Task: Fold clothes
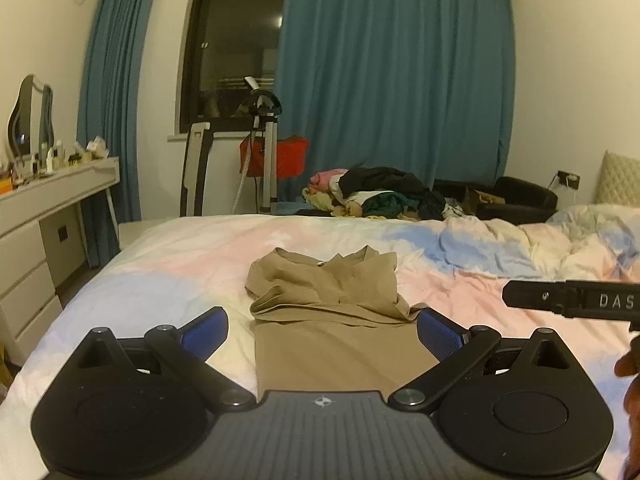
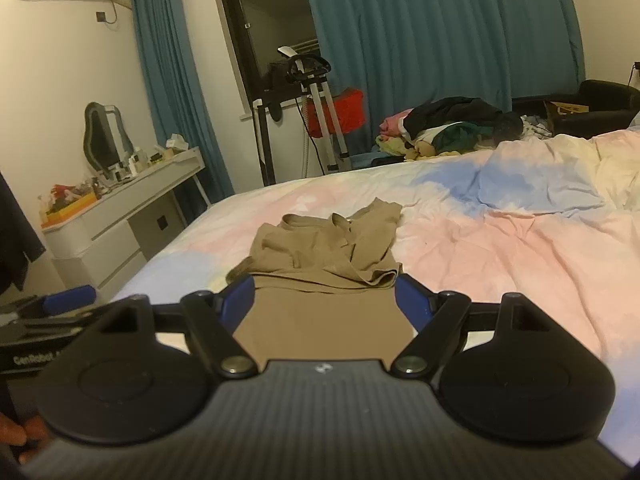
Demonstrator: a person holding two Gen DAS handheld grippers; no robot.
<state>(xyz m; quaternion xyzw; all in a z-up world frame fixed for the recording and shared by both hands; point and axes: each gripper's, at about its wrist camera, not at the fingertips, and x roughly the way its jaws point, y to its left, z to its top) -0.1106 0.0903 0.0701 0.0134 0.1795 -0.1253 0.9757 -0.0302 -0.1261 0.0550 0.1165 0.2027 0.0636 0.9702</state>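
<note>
A tan garment [image 1: 326, 300] lies partly folded in the middle of a pastel bedspread [image 1: 460, 292]. The left gripper [image 1: 322, 330] and right gripper [image 2: 324, 300] hover above its near end, jaws spread, holding nothing. Likely best: pinch both near corners evenly, then fold away.

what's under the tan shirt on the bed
The tan shirt lies on the pastel duvet; the patch beneath it is covered, so anything tucked under cannot be seen.
</note>
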